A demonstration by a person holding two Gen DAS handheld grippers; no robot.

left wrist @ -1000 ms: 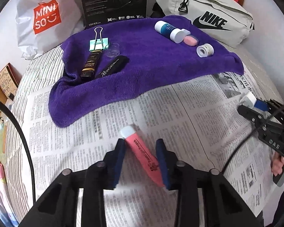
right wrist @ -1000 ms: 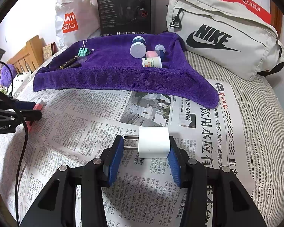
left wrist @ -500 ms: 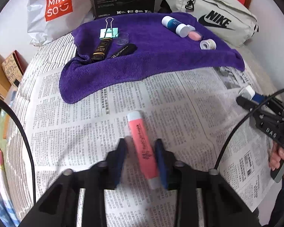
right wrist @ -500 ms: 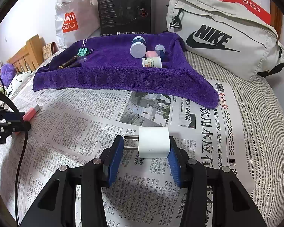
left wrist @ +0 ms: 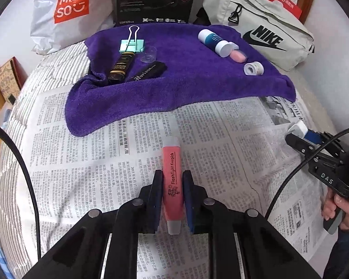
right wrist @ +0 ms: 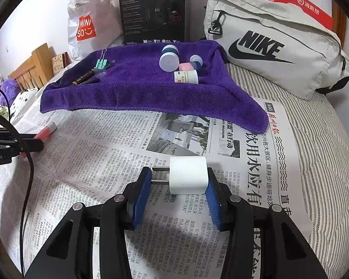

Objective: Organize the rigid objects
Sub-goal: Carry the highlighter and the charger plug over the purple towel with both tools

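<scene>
My left gripper (left wrist: 172, 181) is shut on a pink highlighter (left wrist: 172, 174) that points away over the newspaper (left wrist: 93, 162). It also shows in the right wrist view (right wrist: 45, 132). My right gripper (right wrist: 178, 179) is shut on a white plug adapter (right wrist: 188, 177), its prongs pointing left against the left pad. A purple towel (left wrist: 186, 83) lies further back. It holds a green binder clip (left wrist: 131, 44), a dark tube (left wrist: 121, 66), a black stick (left wrist: 149, 71), a blue-and-white bottle (left wrist: 213, 40), a pink eraser (left wrist: 237, 55) and a tape roll (left wrist: 253, 68).
A grey Nike bag (left wrist: 263, 30) sits at the back right. A black box (left wrist: 156, 0) and a white Miniso bag (left wrist: 69, 11) stand behind the towel. A wooden bed frame (right wrist: 35, 67) is at the left. The striped bedding (right wrist: 325, 139) slopes off at the right.
My left gripper closed on the pink highlighter, which turned from slanted to straight between the pads, and drew back a little. The right gripper and adapter stayed still.
</scene>
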